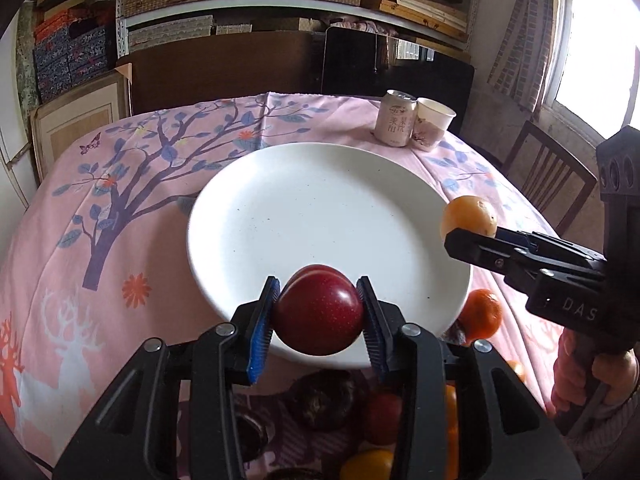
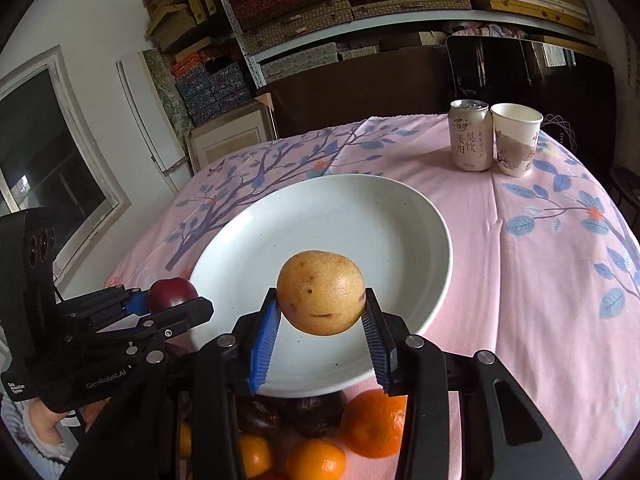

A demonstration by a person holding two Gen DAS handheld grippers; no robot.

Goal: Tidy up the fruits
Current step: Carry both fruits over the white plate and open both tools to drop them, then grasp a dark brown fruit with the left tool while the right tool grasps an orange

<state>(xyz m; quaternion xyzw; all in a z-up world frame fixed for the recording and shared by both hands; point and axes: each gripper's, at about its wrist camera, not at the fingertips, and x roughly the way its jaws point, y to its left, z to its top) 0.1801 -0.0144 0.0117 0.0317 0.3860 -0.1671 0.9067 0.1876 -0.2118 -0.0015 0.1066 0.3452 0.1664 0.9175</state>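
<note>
Over the plate's (image 1: 320, 208) near rim, two grippers: left (image 1: 319, 312) clamped on one plum (image 1: 318, 314), right (image 2: 322, 310) clamped on one yellow fruit (image 2: 320, 292).

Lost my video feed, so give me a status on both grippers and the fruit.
Left hand-held gripper shut on red fruit. Right hand-held gripper shut on yellow fruit. Both over the empty white plate. Nothing in the way.
</note>
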